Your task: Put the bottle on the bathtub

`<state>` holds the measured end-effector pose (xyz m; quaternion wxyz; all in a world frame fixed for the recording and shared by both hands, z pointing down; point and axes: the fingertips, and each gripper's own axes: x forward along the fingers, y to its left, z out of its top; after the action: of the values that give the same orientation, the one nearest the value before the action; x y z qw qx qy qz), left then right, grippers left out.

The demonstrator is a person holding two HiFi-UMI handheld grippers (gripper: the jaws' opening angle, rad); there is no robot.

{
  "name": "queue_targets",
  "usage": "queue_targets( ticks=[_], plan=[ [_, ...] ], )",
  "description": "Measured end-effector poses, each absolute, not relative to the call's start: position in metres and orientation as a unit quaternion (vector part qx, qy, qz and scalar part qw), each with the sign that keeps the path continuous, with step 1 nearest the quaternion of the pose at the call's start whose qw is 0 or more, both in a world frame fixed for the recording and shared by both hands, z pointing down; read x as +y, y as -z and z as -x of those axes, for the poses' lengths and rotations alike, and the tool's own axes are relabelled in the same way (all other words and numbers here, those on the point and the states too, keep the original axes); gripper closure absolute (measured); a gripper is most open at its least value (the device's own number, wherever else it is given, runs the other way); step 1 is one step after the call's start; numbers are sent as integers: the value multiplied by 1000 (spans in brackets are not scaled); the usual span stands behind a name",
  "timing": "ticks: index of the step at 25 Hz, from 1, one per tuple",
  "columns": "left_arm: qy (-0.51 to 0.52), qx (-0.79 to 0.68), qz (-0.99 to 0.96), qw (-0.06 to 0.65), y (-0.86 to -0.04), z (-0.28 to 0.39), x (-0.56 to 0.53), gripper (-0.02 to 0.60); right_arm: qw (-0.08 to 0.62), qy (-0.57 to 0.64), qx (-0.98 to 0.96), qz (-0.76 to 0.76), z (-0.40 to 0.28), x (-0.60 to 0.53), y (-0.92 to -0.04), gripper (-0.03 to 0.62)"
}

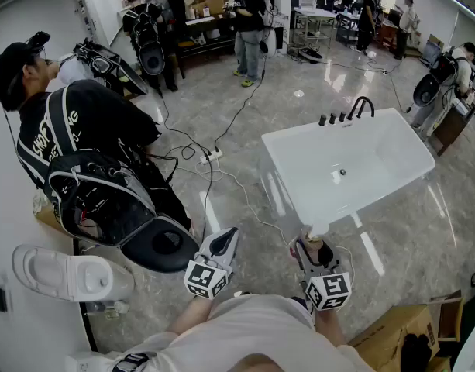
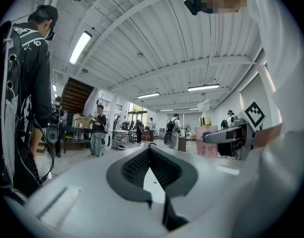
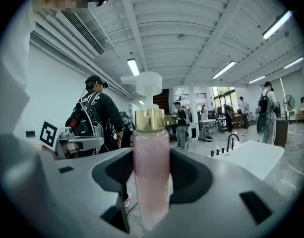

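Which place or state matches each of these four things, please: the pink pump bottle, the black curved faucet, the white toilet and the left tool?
Things:
1. pink pump bottle with gold collar
2. black curved faucet
3. white toilet
4. left tool

Places or states:
A. shut, nothing between its jaws
B. on the far rim of the white rectangular bathtub
C. upright, clamped in the right tool
D. at the head view's lower left edge

Pairs: 1-C, 2-B, 3-D, 4-A.

Pink pump bottle [image 3: 151,172], held upright, near white bathtub's [image 1: 361,149] rim.
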<state>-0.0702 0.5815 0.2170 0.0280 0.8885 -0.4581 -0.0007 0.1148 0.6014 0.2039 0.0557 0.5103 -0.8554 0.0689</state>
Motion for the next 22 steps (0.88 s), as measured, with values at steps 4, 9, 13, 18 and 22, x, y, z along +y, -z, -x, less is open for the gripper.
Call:
queue_targets(
  ticks=[4,9,13,18,22],
  plan=[
    [-2,-458,-889,33,-220,69,581,577,56,-67,-859,-505,-113,602,-205,375],
    [0,-455,-890,35,-220,69,583,577,55,-68,-860,-502,-109,608,-205,375],
    [-3,-455,-890,37,-220,71,582,577,46,-75,-864,-495,-106,606,-201,374],
    [-3,-455,-890,45,-224,74,573,578,52,-73,-867,-490,-100,598,-201,373],
    [-2,-449,-892,46,-224,81,567,577,53,-75,-864,-495,-96,590,-199,375]
  ],
)
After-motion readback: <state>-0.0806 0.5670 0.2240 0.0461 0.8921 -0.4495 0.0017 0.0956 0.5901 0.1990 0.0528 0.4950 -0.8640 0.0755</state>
